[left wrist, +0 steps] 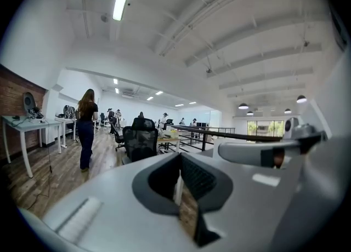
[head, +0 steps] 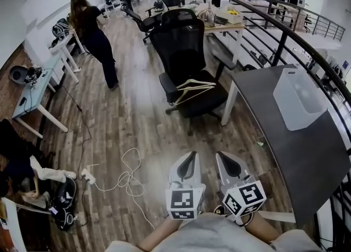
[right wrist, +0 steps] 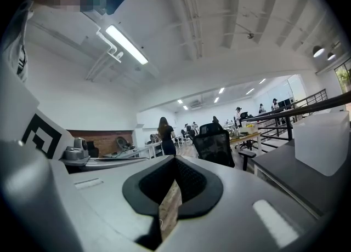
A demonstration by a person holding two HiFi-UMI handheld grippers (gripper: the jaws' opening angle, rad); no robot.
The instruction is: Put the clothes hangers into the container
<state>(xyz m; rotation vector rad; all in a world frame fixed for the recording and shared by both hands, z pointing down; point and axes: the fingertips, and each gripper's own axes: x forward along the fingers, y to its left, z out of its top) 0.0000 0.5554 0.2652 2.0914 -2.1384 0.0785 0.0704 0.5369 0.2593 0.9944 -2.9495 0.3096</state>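
- Since neither gripper holds anything, the step in hand looks like the first reach for a hanger; grey table fills the right side of the head view, bare apart from the bin on it
- black office chair upper centre, seat turned toward the grippers, near the table's left edge; backrest and armrests box in the seat, so come in from the front, low over the seat edge
- person standing upper left, well apart from the chair, not in the path
- translucent white container right of frame on the table, upright, top open, looks empty; drop hangers in lengthwise or they may bridge the rim
- wooden clothes hangers in a loose overlapping pile on the chair seat, centre of frame, well apart from the container; count unclear; they may tangle, so take one by the shoulder bar and lift slowly
- left gripper bottom centre, jaws together, nothing between them in the left gripper view; must open before the grab
- right gripper just beside it, jaws likewise closed and empty in the right gripper view; nearer the table, so better for the carry across
- white cable loops on the wood floor lower left of centre, between the person wearing the camera and the chair: trip risk when stepping in
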